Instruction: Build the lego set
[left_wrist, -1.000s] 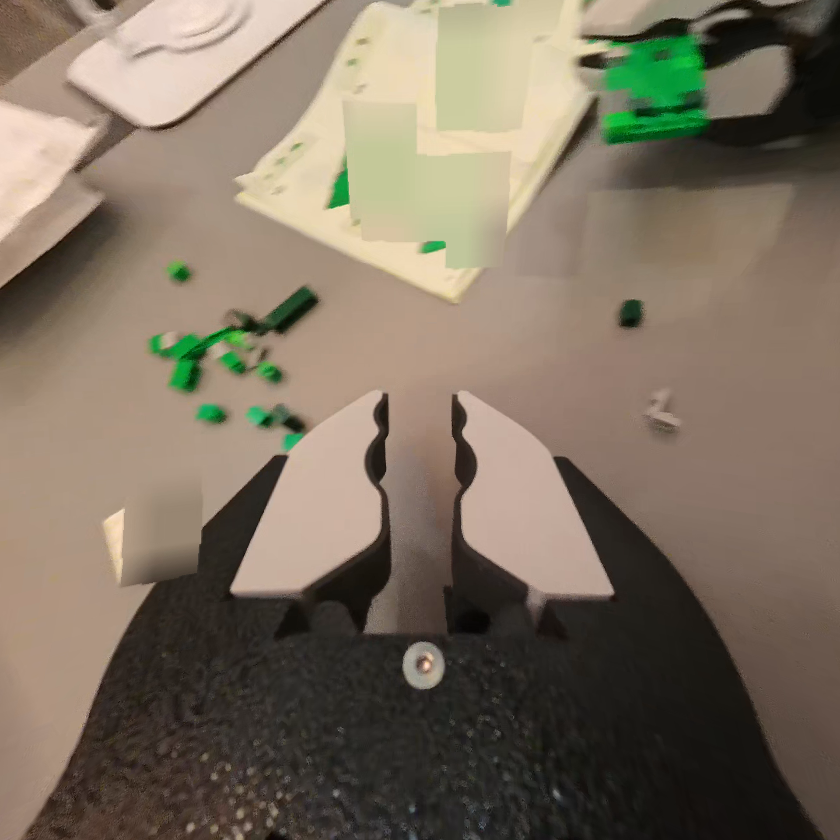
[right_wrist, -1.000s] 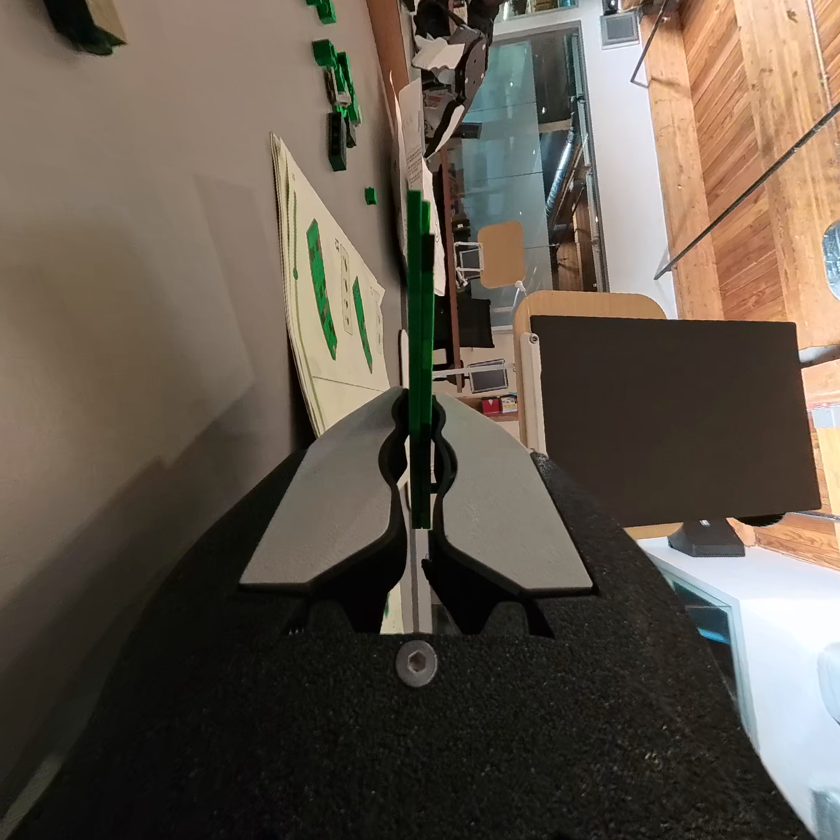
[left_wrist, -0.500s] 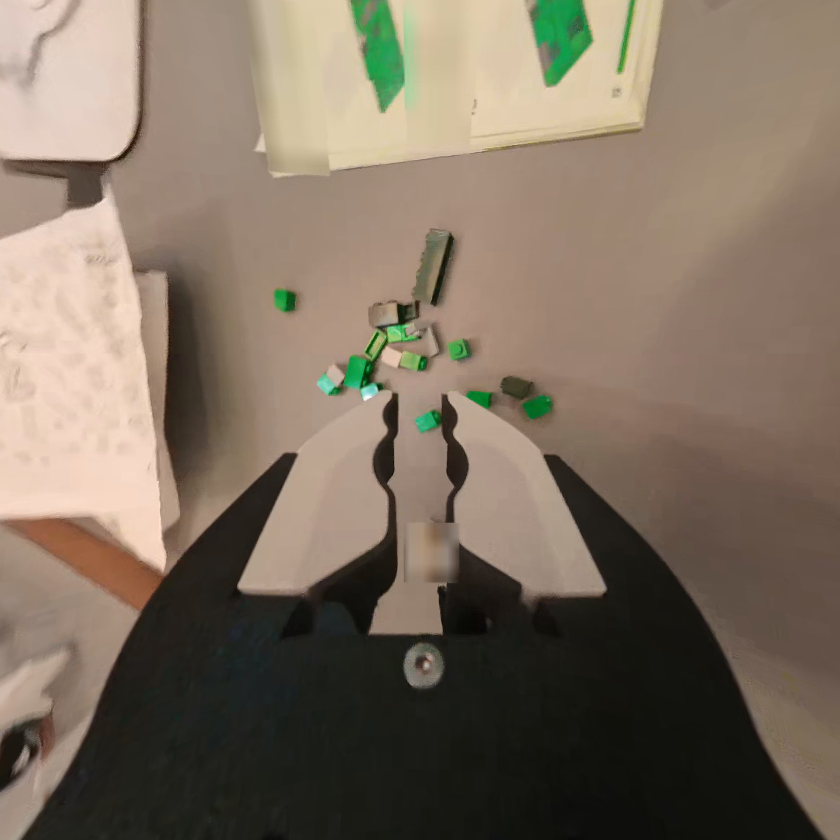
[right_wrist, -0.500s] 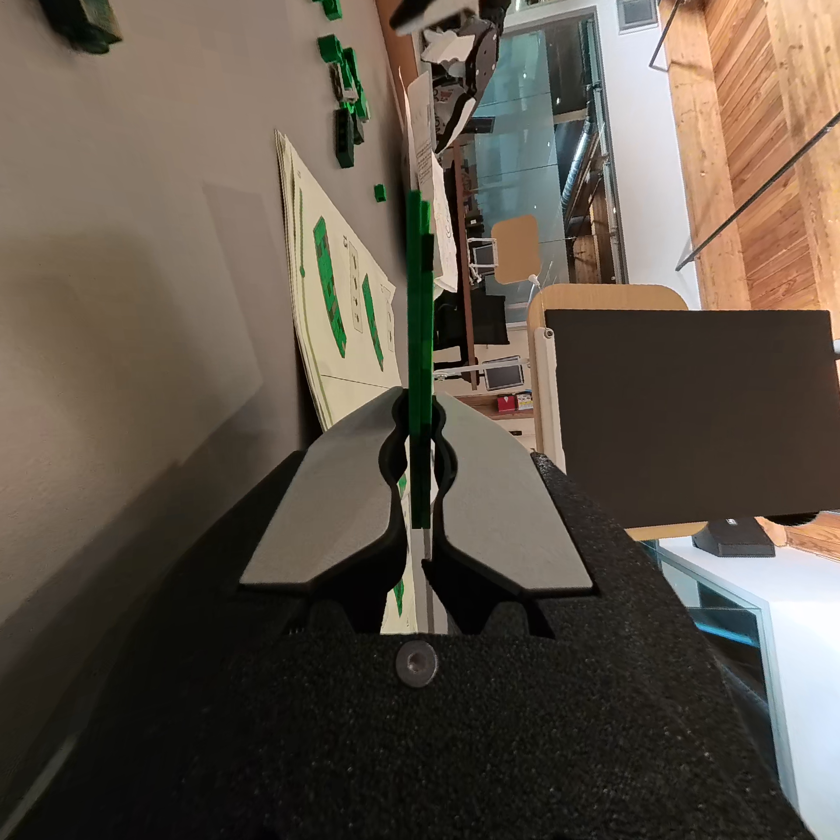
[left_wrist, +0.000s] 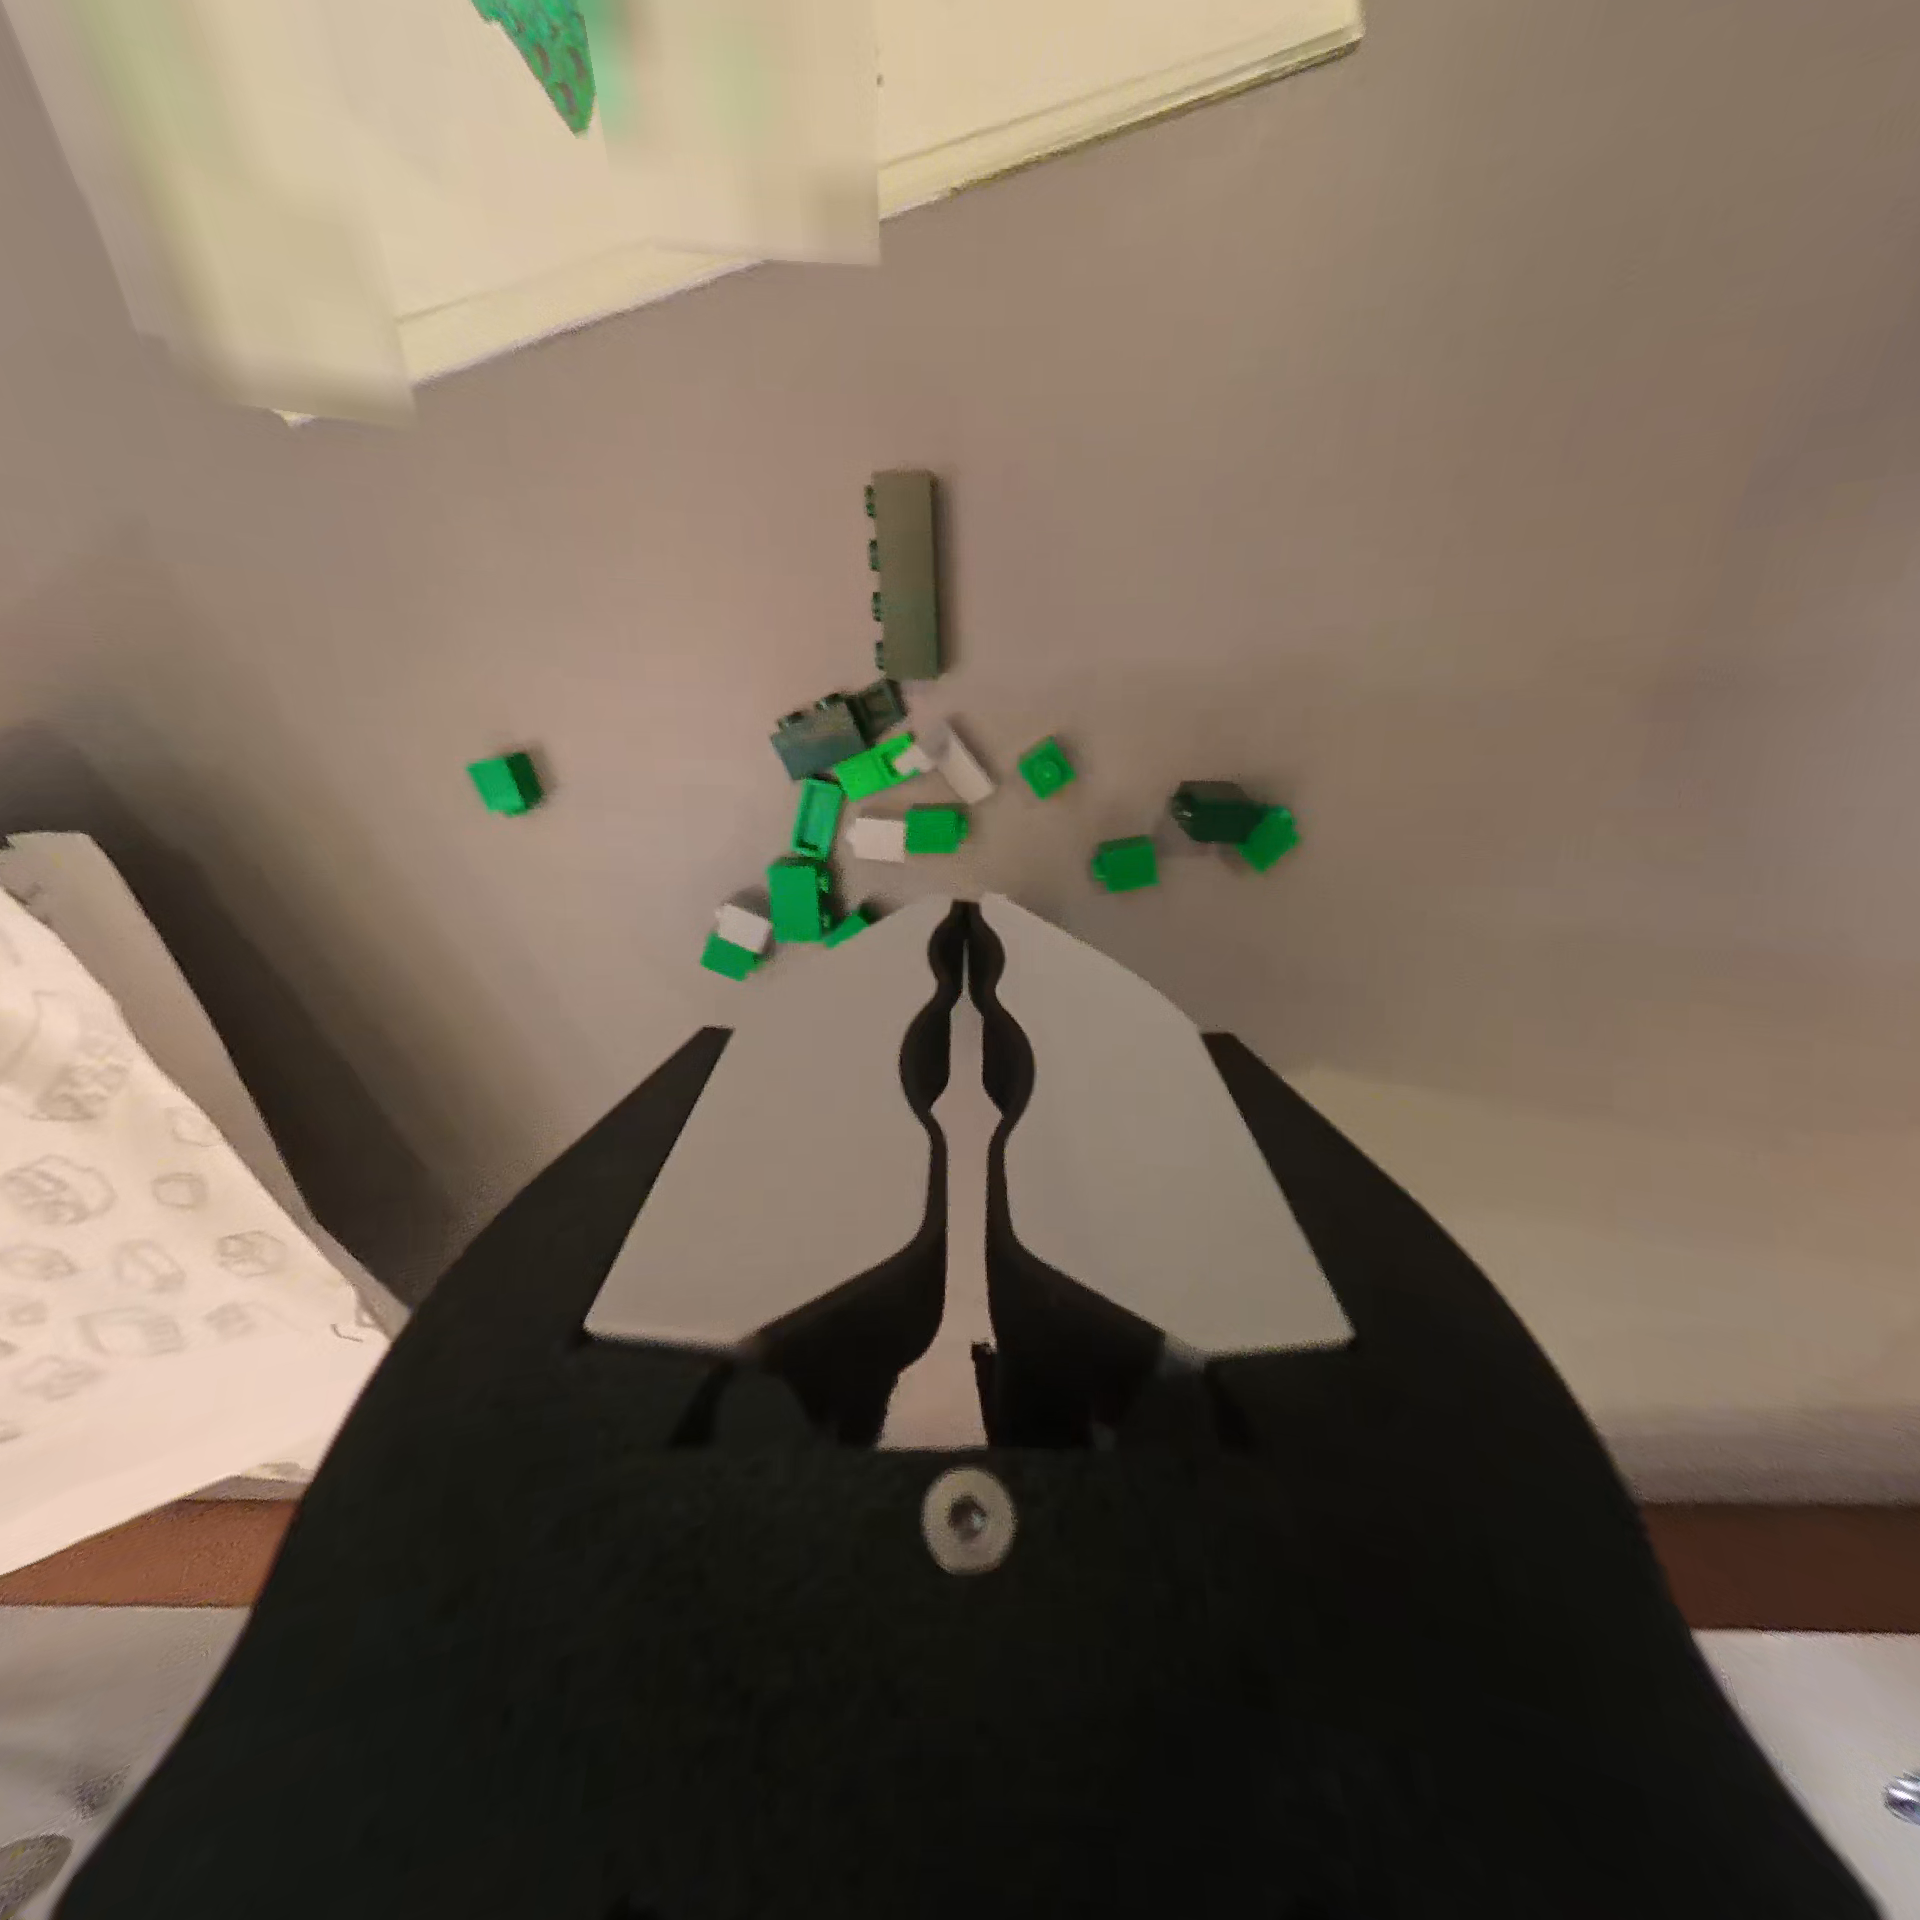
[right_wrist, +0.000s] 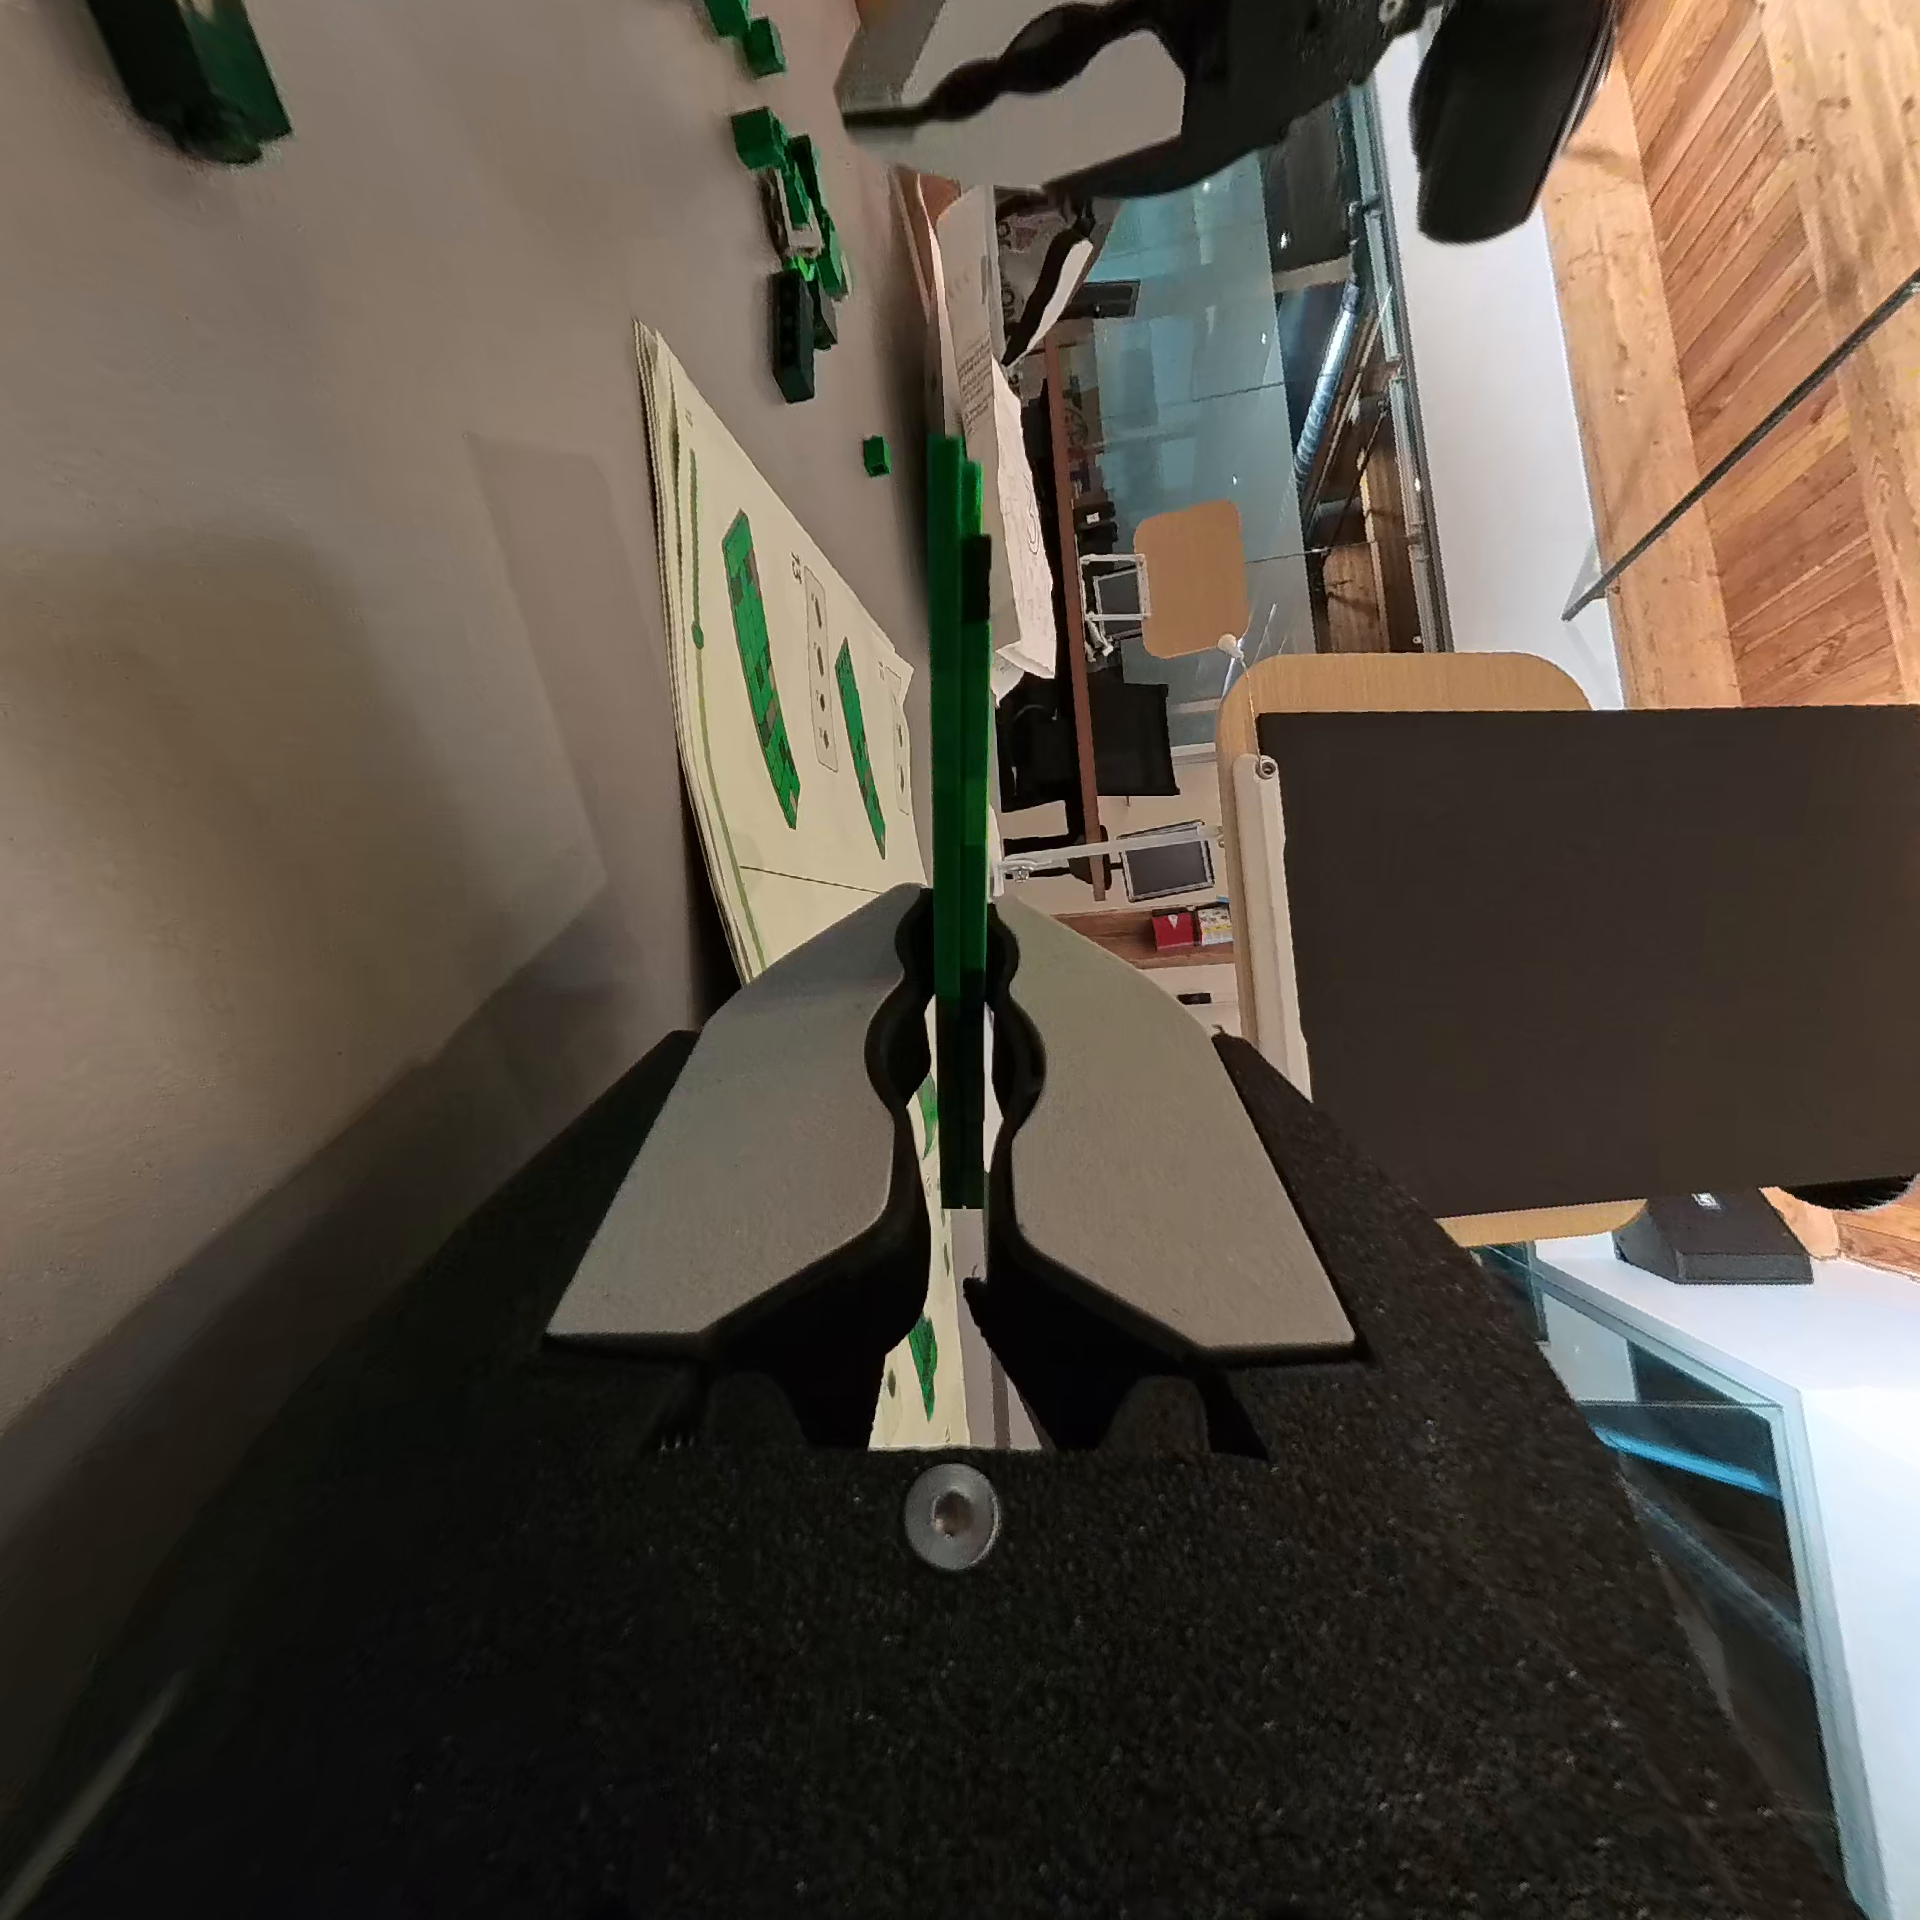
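My left gripper (left_wrist: 961, 914) is shut, with its tips just at the near edge of a scatter of small green, dark green and white bricks (left_wrist: 883, 810) on the grey table. No brick shows between its fingers. A long dark brick (left_wrist: 909, 571) lies beyond the scatter. My right gripper (right_wrist: 958, 914) is shut on a thin green plate assembly (right_wrist: 956, 675), held edge-on and pointing away from me. The left gripper also shows in the right wrist view (right_wrist: 857, 104), shut, above the loose bricks (right_wrist: 795, 197).
The open instruction booklet (left_wrist: 1091, 94) lies beyond the bricks; it also shows in the right wrist view (right_wrist: 790, 727). A white printed bag (left_wrist: 125, 1195) lies at the left near the table's brown edge (left_wrist: 156, 1548). A dark green block (right_wrist: 192, 83) sits apart. The tips of one gripper are about 25 cm away from the tips of the other.
My left gripper swung over to the loose bricks and its jaws closed from open to shut. My right gripper kept its hold on the green plate assembly.
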